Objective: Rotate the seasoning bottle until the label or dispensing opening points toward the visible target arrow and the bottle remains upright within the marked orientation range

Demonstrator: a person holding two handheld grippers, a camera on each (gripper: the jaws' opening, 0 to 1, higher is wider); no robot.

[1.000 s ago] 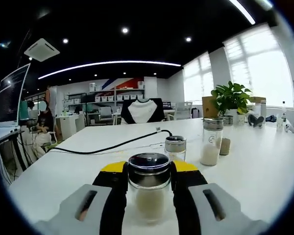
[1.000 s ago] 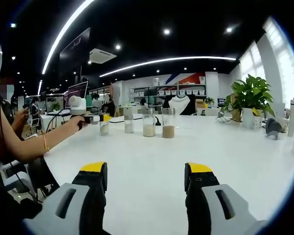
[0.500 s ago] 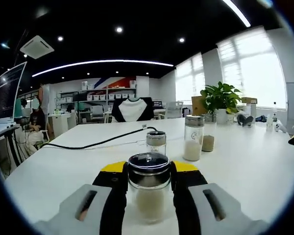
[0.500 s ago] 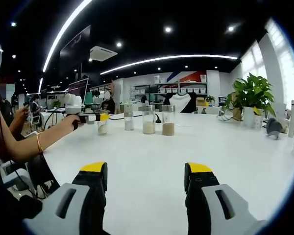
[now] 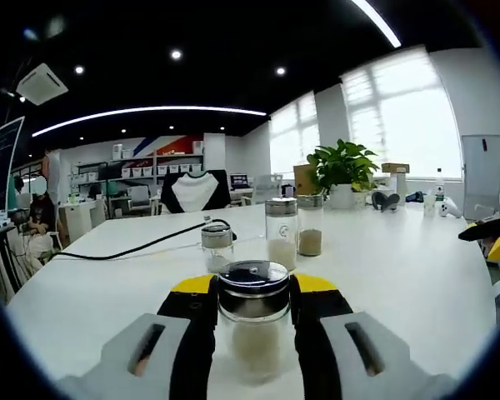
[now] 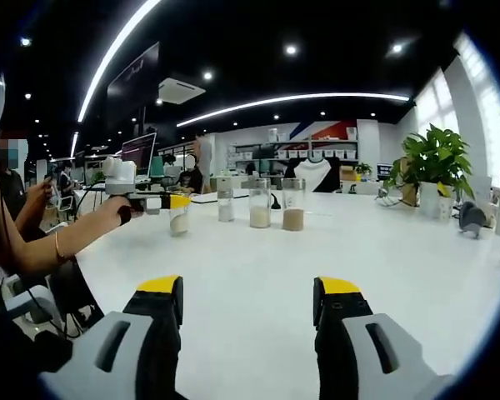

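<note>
Right gripper view: a person's forearm w/ a bracelet reaches in from 9 o'clock, hand (image 6: 117,210) wrapped around the left gripper (image 6: 178,202), held level above the white table (image 6: 258,292). Room is an open-plan office: dark ceiling w/ light strips, shelving at the far wall, bright windows at 3 o'clock, a potted plant (image 6: 434,167) by them.

Left gripper view: left gripper (image 5: 252,302), jaws rising from 6 o'clock, is clamped on the seasoning bottle (image 5: 252,317) just below its shiny lid; bottle is upright, glass, pale powder inside. Beyond it toward 12 o'clock stand a short jar (image 5: 217,247), a tall jar (image 5: 281,232) of white powder and another jar (image 5: 310,225) of brown powder. A black cable (image 5: 142,247) runs across the table at 10 o'clock.

Right gripper (image 6: 253,310): jaws wide apart, nothing btwn them, over bare tabletop.
</note>
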